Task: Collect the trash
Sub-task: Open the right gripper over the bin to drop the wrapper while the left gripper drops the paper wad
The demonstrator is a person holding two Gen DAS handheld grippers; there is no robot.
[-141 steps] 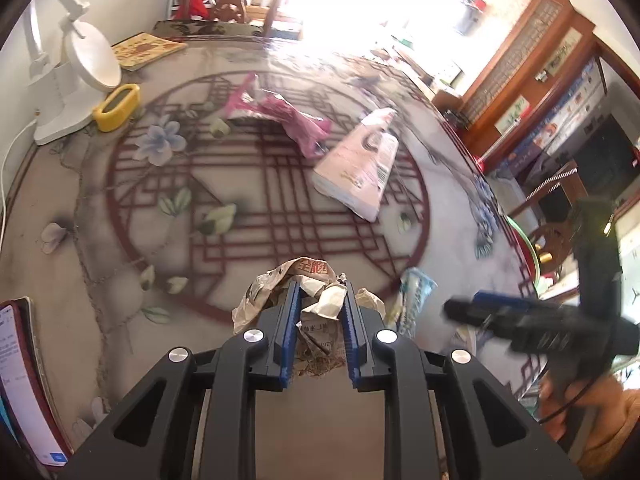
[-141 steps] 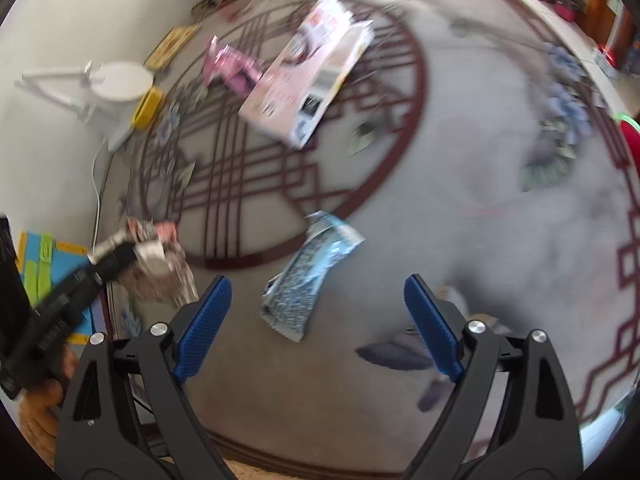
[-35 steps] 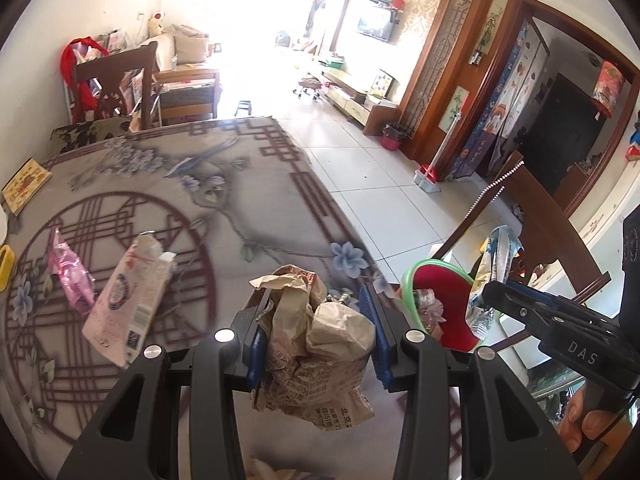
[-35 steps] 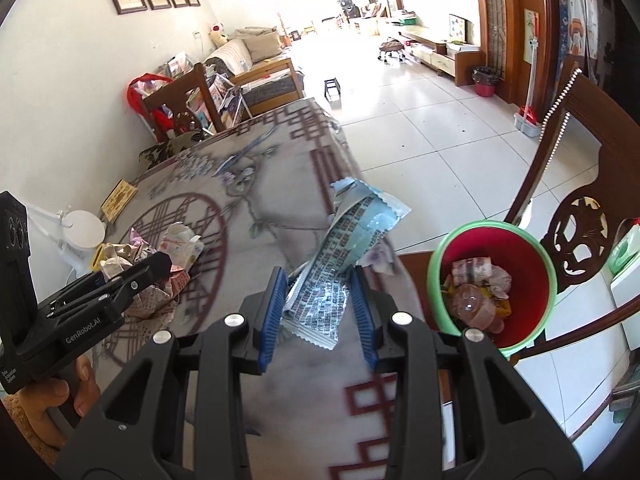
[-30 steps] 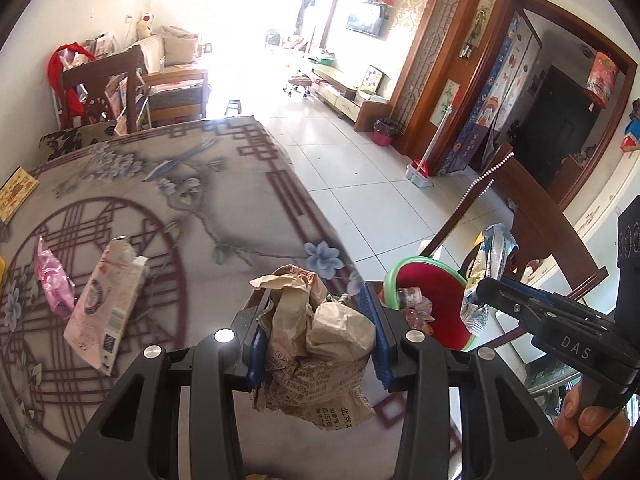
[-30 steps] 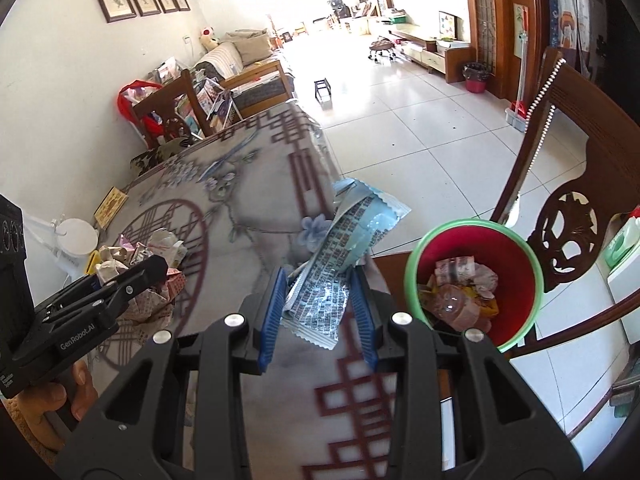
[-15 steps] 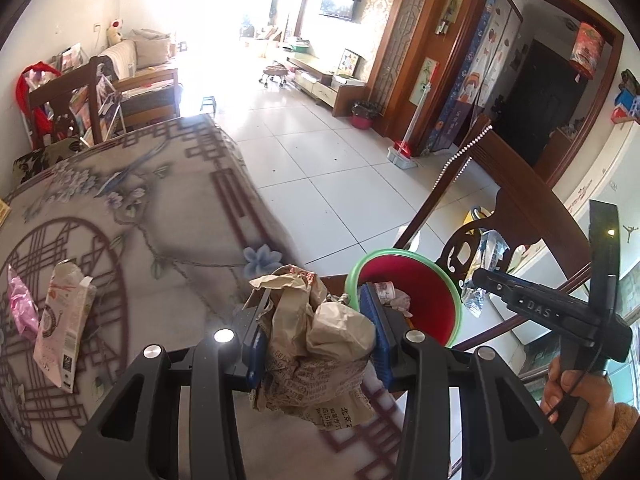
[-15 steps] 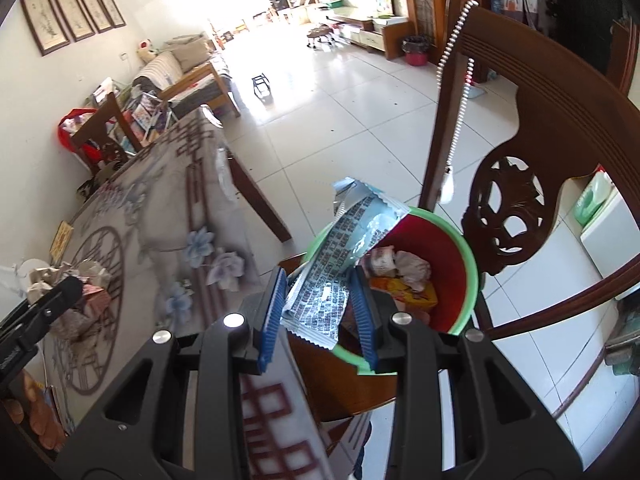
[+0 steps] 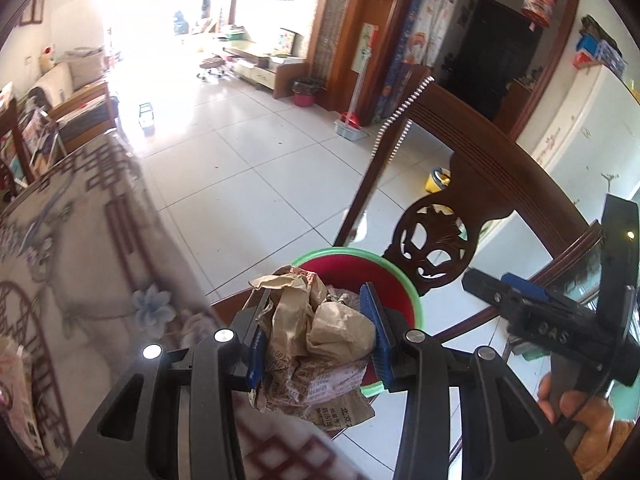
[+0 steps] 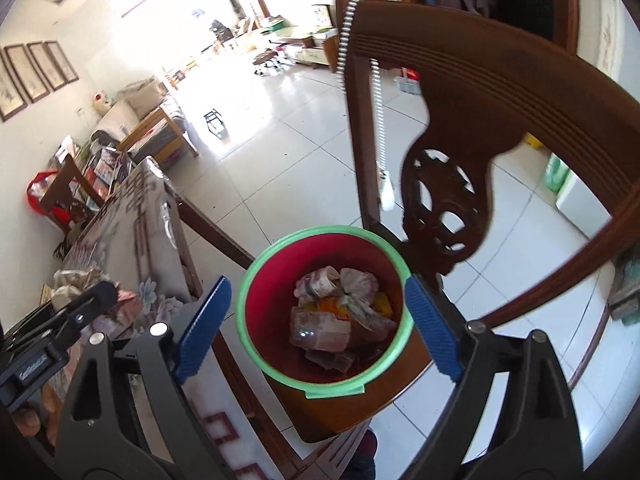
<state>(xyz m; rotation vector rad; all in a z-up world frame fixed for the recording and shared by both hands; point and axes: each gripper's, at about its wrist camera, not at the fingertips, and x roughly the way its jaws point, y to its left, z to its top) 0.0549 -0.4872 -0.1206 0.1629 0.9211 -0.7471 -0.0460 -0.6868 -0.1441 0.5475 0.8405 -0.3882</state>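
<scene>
The left gripper is pinching the crumpled brown paper wad in its jaws, hanging near the red bin with a green rim; centring it over the mouth before letting go looks wise. The right gripper is opening its jaws, nothing between them

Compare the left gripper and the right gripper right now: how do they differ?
The left gripper is clamped on crumpled brown paper; the right gripper holds nothing. The left's jaws sit narrow, the right's are opening wide. The right looks straight down into the bin, the left less so. Both have blue pads and point down at the bin.
</scene>
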